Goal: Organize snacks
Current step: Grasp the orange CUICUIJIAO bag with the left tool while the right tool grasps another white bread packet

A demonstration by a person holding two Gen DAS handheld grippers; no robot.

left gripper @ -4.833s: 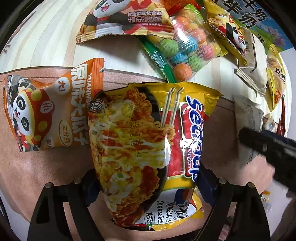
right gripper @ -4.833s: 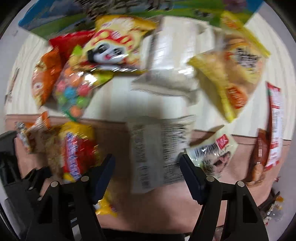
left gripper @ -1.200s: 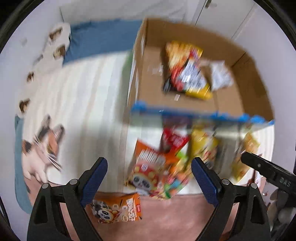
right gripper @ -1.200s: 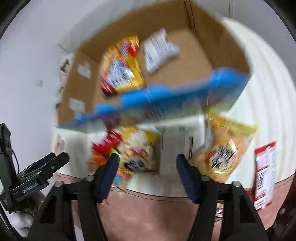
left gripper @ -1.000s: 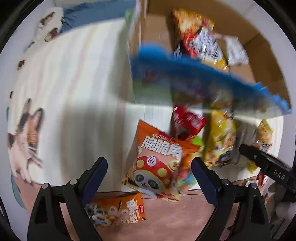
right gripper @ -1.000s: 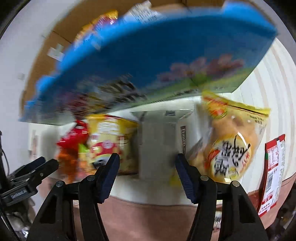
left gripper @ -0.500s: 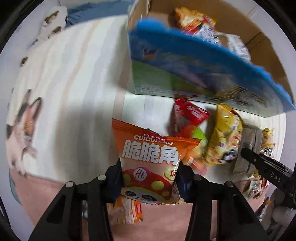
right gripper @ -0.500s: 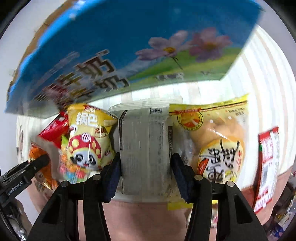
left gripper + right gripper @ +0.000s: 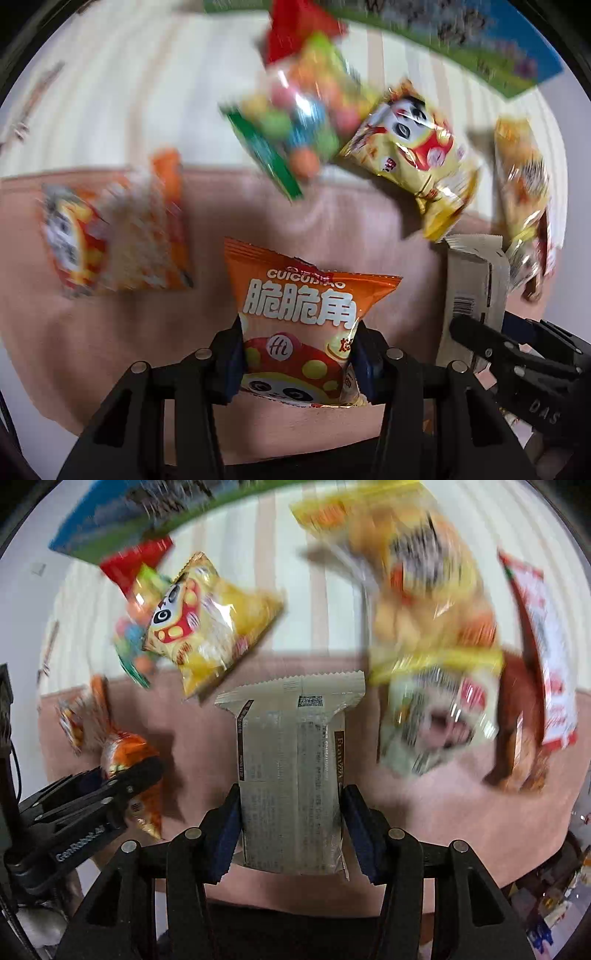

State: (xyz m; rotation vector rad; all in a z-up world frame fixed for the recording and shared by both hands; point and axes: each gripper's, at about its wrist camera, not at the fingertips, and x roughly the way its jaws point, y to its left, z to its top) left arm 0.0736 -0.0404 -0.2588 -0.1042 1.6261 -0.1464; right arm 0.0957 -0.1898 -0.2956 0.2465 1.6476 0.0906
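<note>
- Left wrist view: the left gripper (image 9: 298, 360) is clamped on the lower half of an orange panda snack bag (image 9: 301, 325), which half a second ago was only being closed on where it lay; now it hangs clear above the pink mat (image 9: 110, 332).
- Right wrist view: the right gripper (image 9: 291, 825) pinches a grey foil wafer packet (image 9: 291, 771) by its long sides, printed back facing the camera, likewise raised off the mat.
- Both hands were empty a second ago, so two new pick-ups are made at once.
- Around them the scene is smeared by motion, which suggests both hands are swinging away.
- Loose snacks lie beyond: a yellow panda bag (image 9: 413, 155), a bag of coloured candy balls (image 9: 299, 125), another orange panda packet (image 9: 114, 236) on the mat, and a red-and-white packet (image 9: 546, 657) at far right.
- Only the printed lower wall of the cardboard box (image 9: 424, 33) shows, at the top edge.
- My reading: the next step is carrying both packets over that wall and dropping them inside; several snacks remain.
</note>
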